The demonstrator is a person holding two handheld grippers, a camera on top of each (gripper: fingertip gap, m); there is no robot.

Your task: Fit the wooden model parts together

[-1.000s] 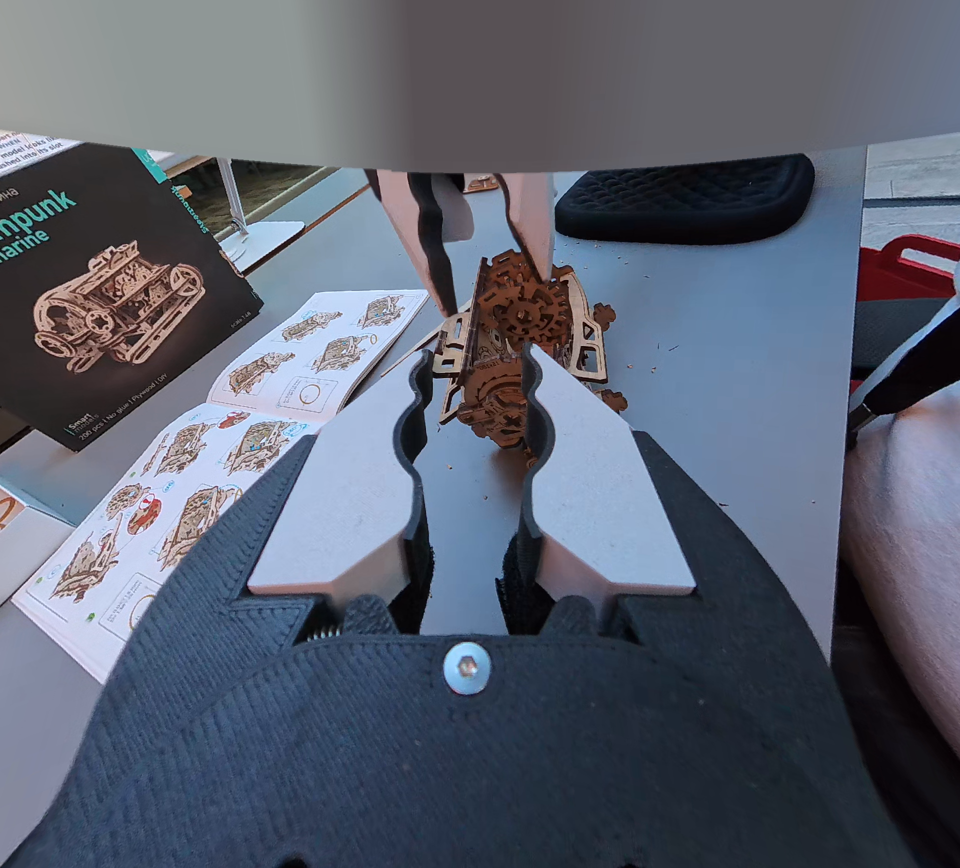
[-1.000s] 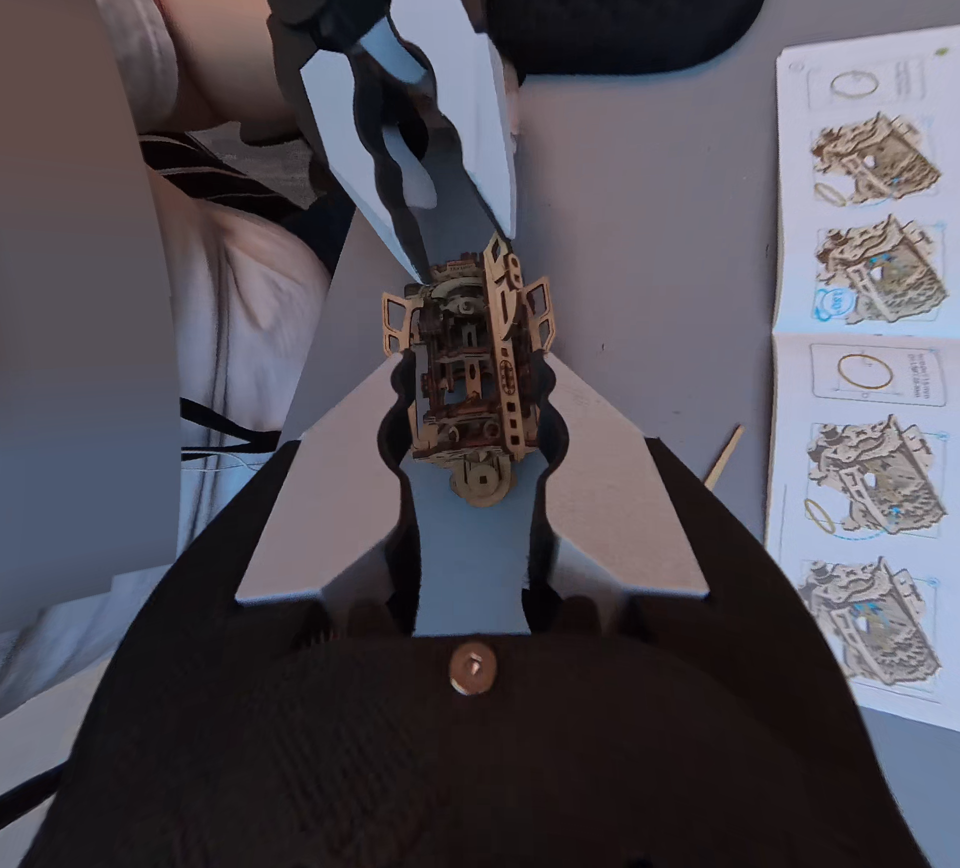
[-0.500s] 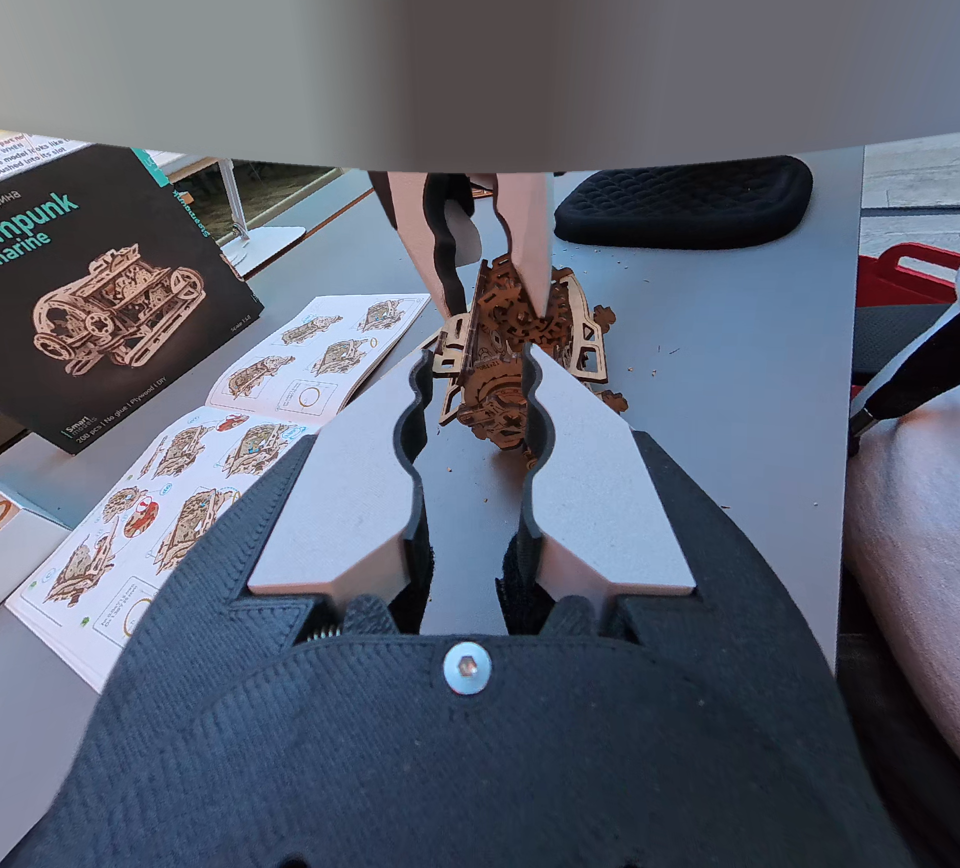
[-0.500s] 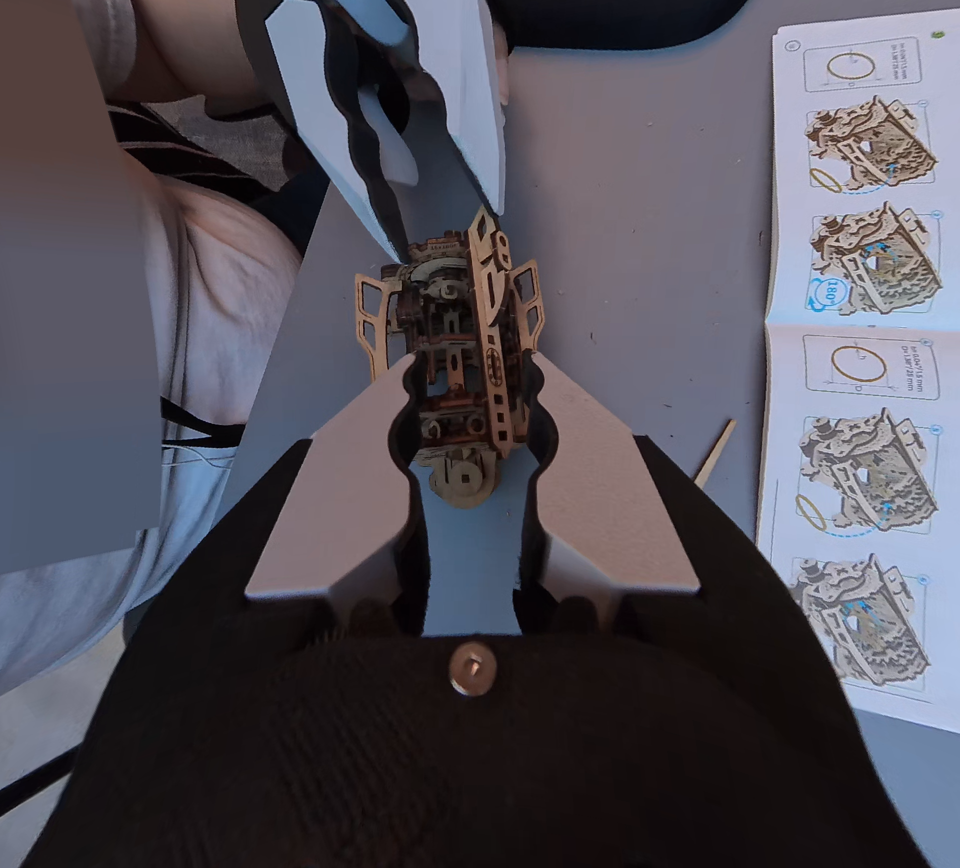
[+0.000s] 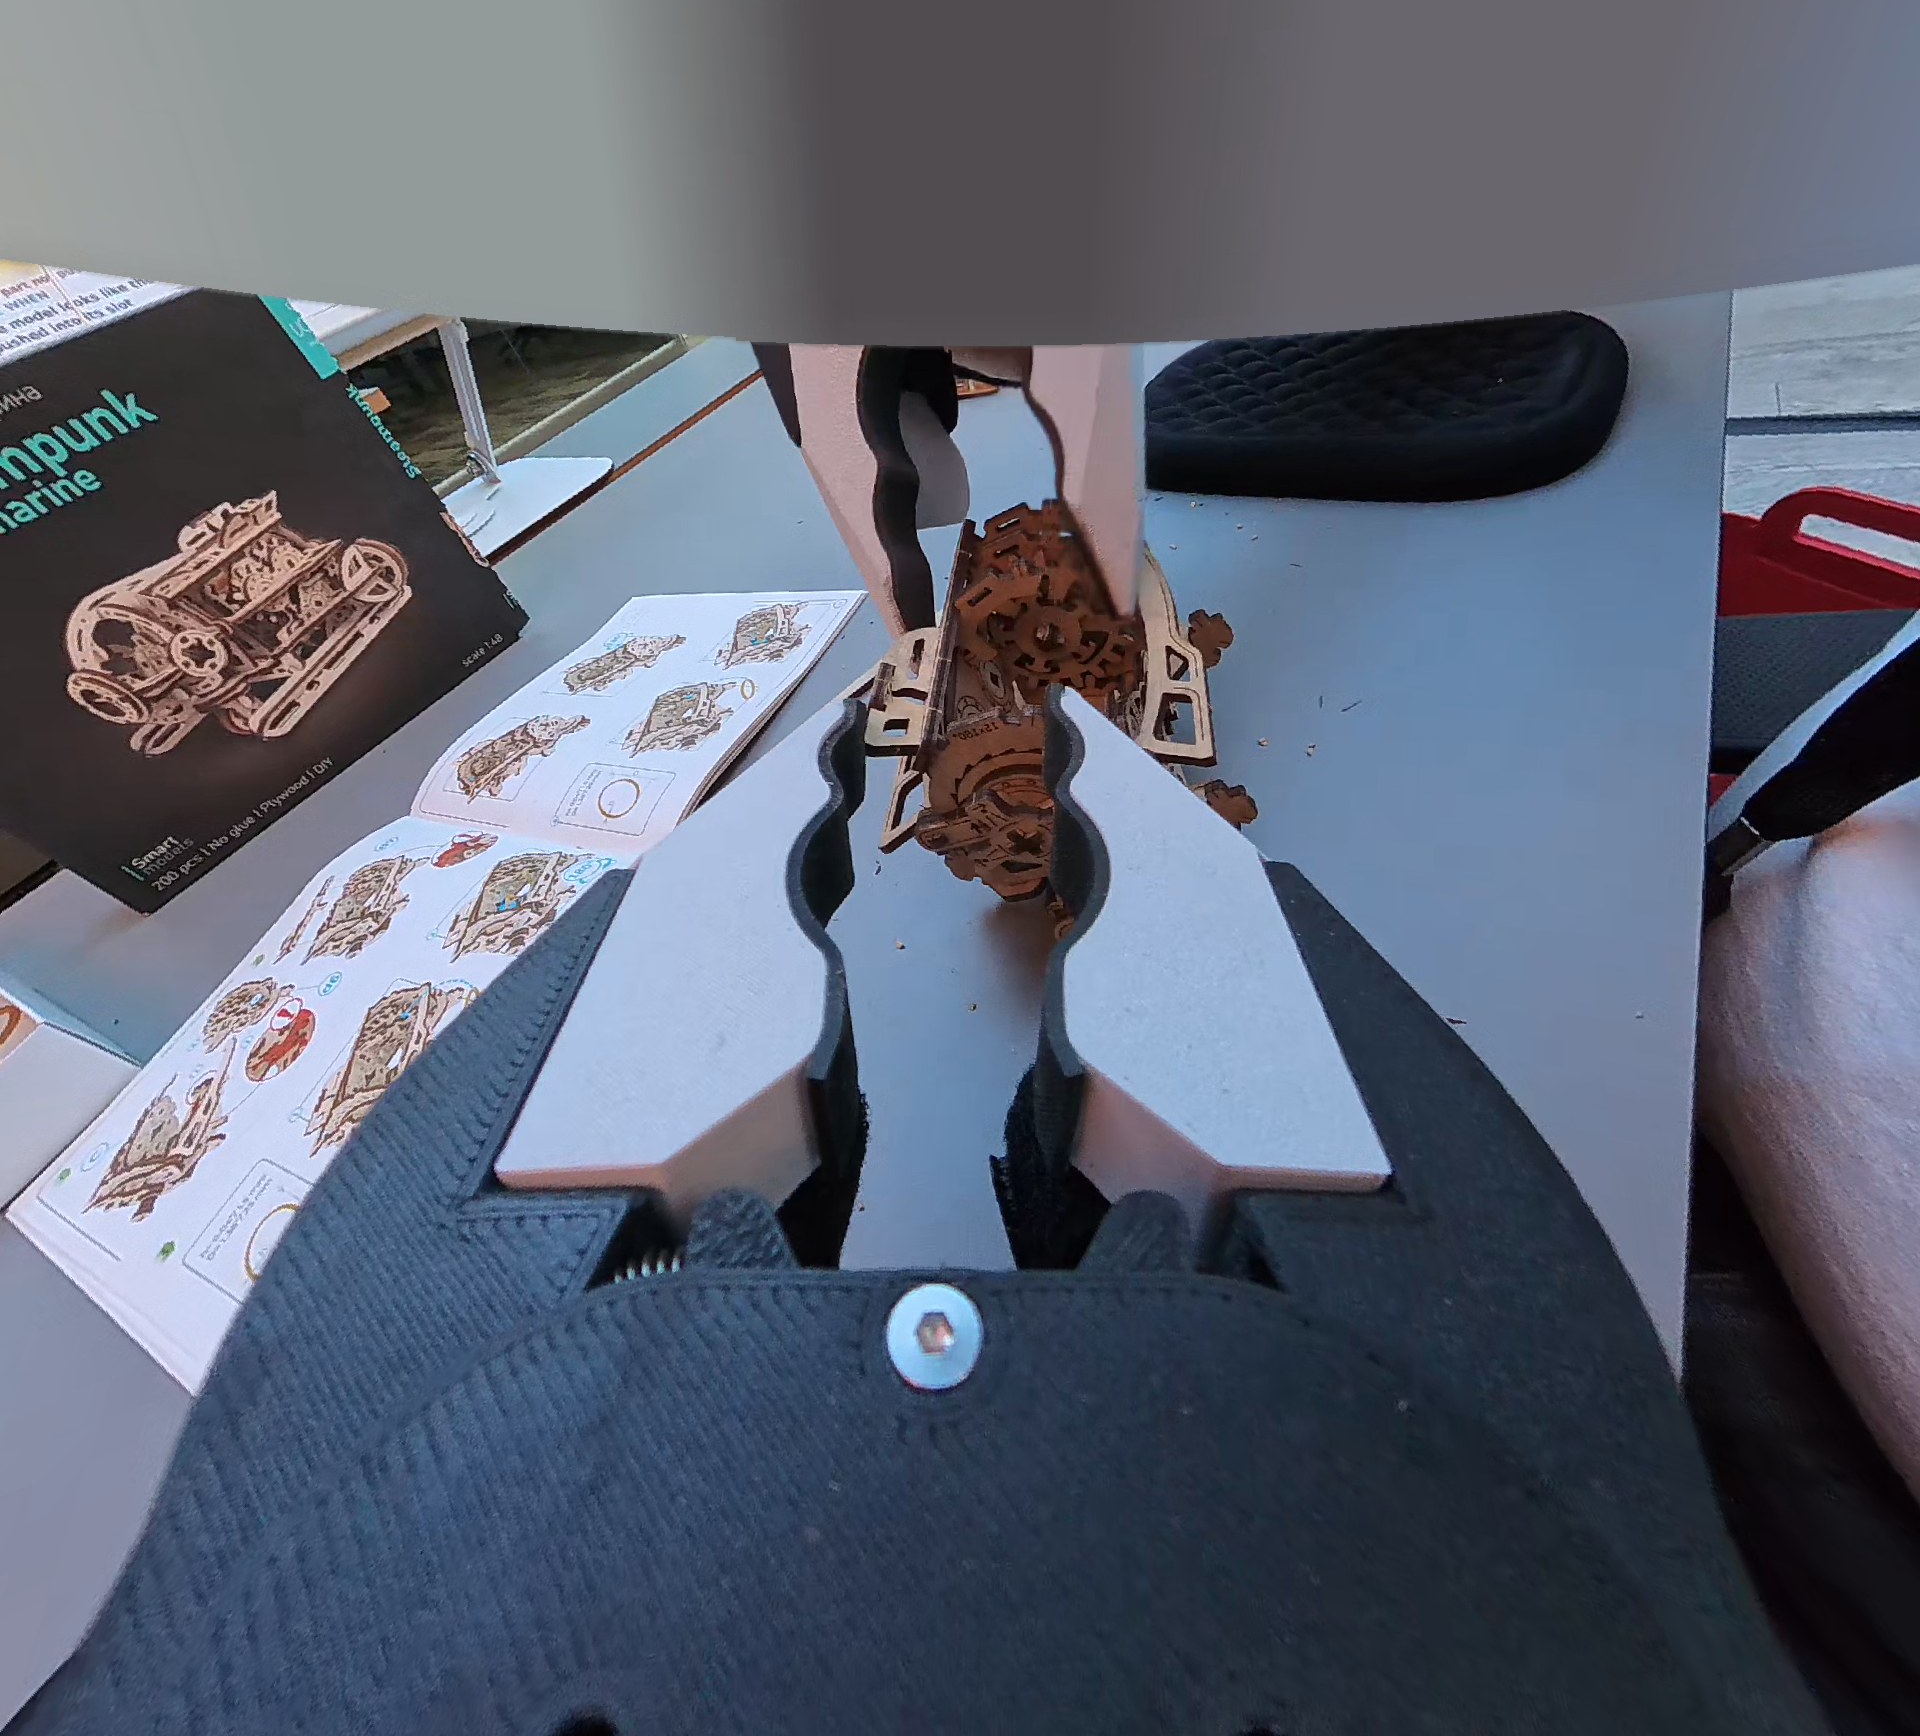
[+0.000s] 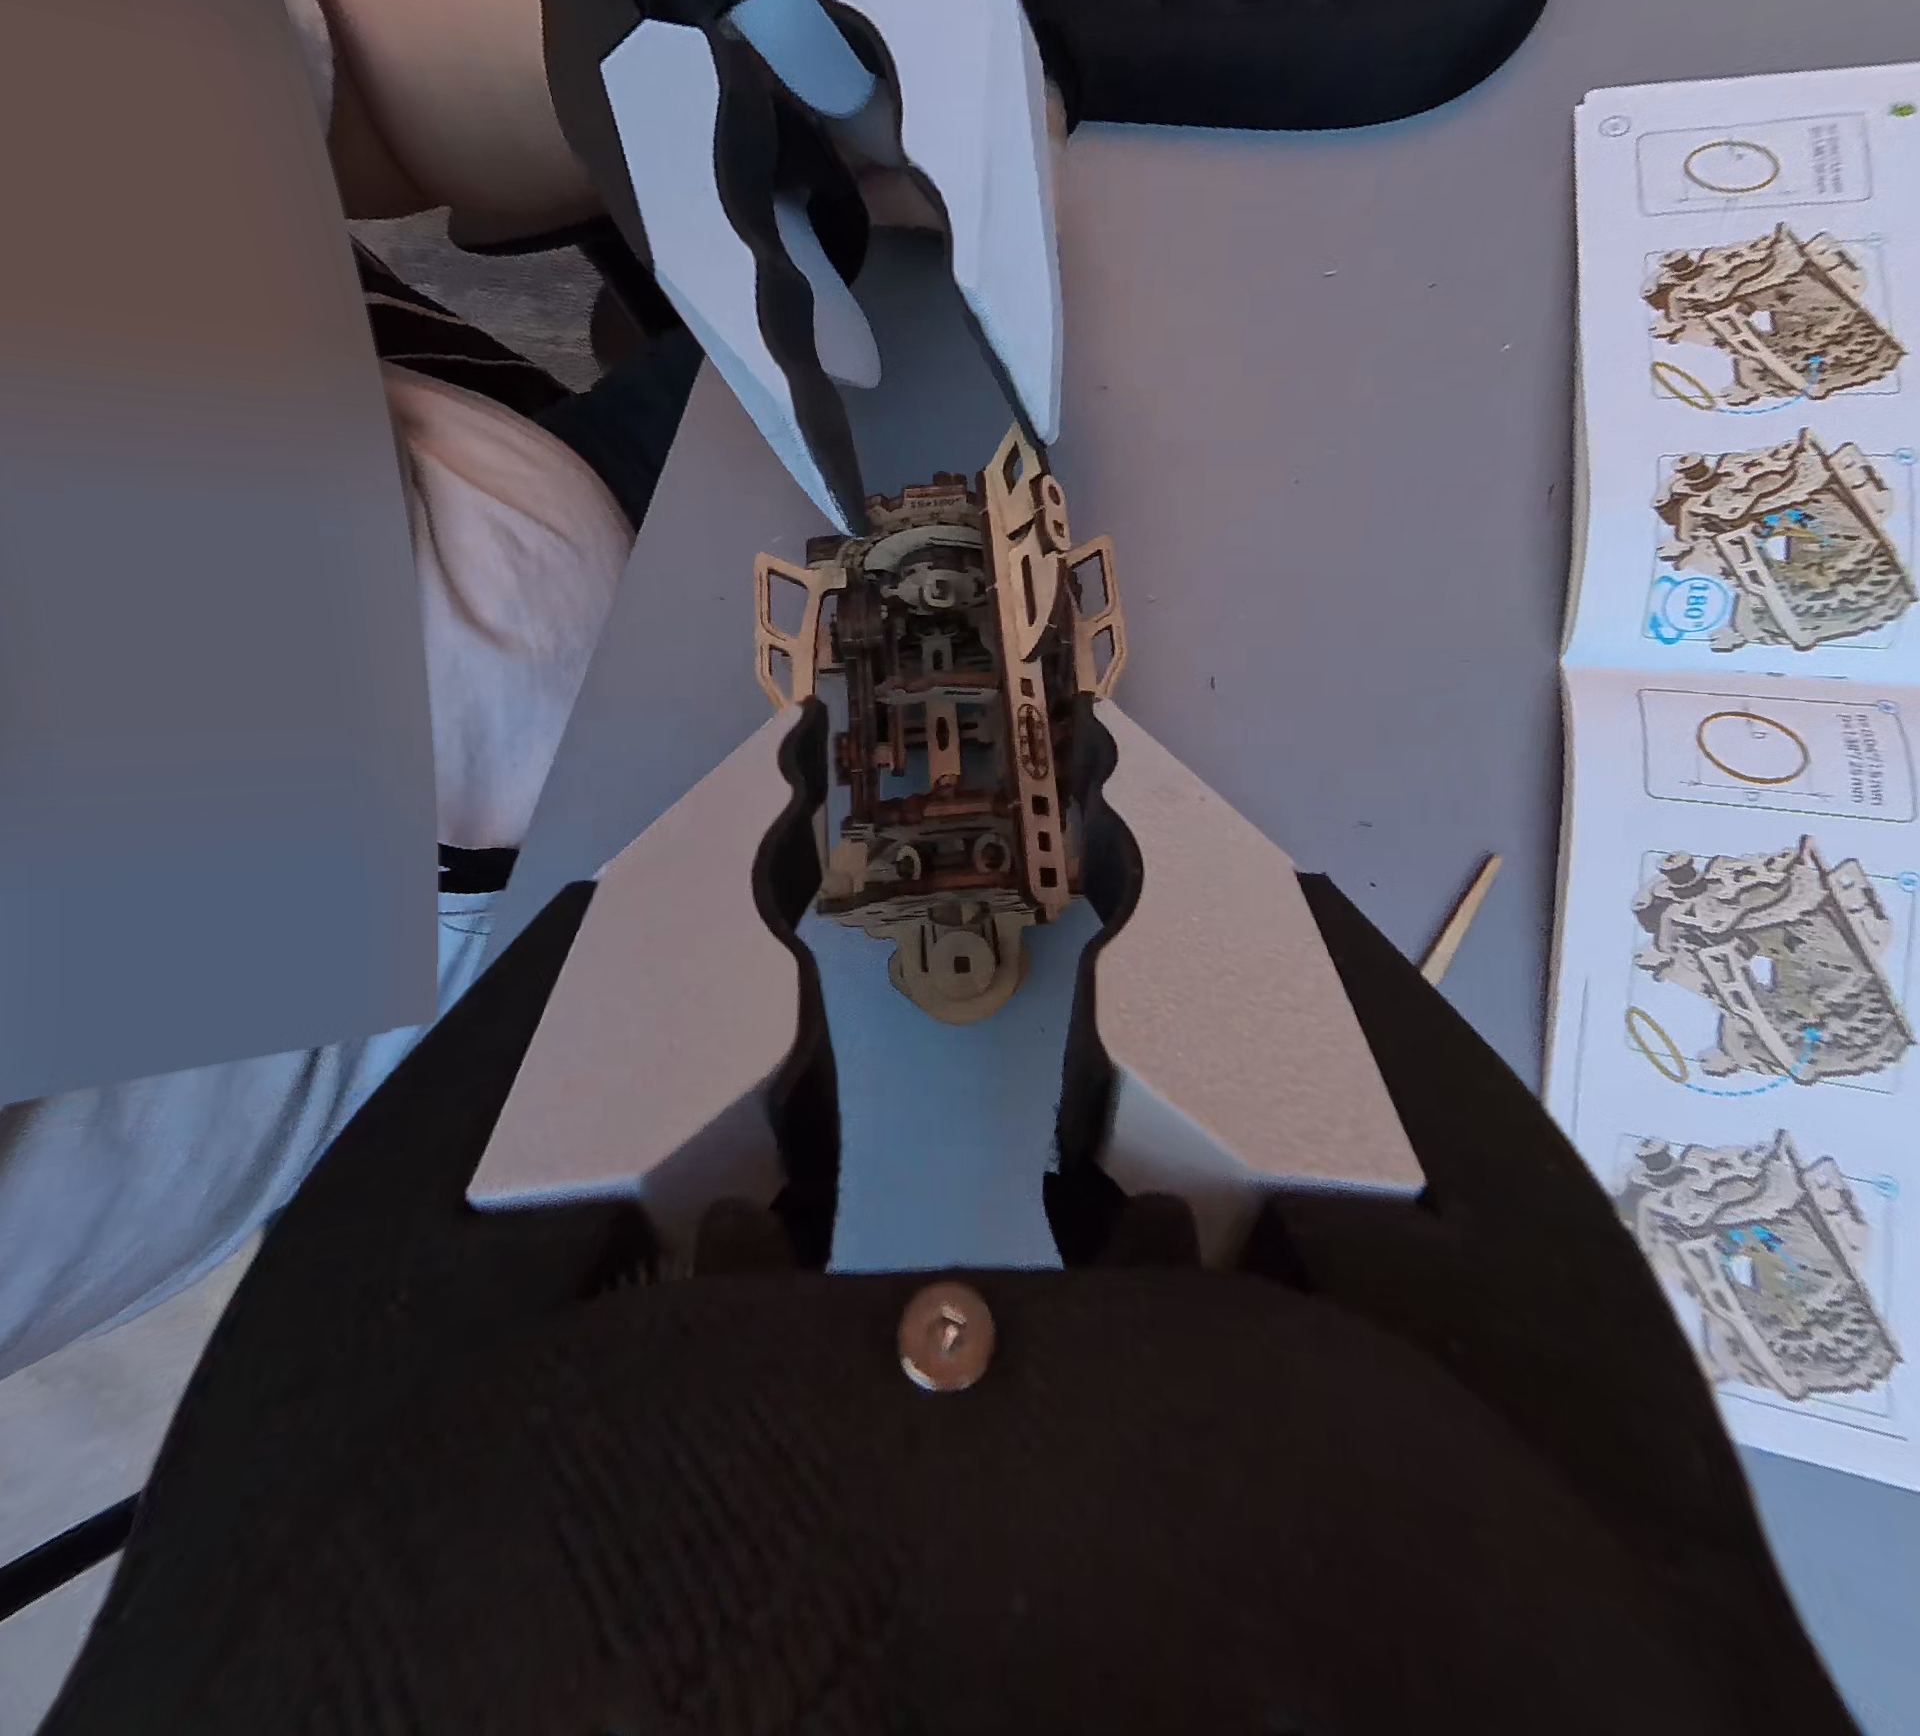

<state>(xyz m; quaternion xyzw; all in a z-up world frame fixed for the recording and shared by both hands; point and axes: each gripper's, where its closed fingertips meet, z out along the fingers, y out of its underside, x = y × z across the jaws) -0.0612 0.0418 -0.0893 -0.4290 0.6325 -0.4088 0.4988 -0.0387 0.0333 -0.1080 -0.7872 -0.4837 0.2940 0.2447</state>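
My right claw (image 6: 948, 741) is clamped across the sides of the wooden model (image 6: 935, 710), which stands on the grey tabletop (image 6: 1299, 543). Just beyond it, my left claw (image 5: 951, 720) sits parted, its tips at the model's end, gripping nothing I can see. Farther right lies the instruction booklet (image 6: 1745, 751).

A grey table (image 5: 1455, 751) carries the wooden model (image 5: 1039, 710), an open instruction booklet (image 5: 499, 865) and a black padded cushion (image 5: 1382, 408). A dark box (image 5: 208, 585) leans at its left, and wood crumbs (image 5: 1288, 741) speckle the surface.
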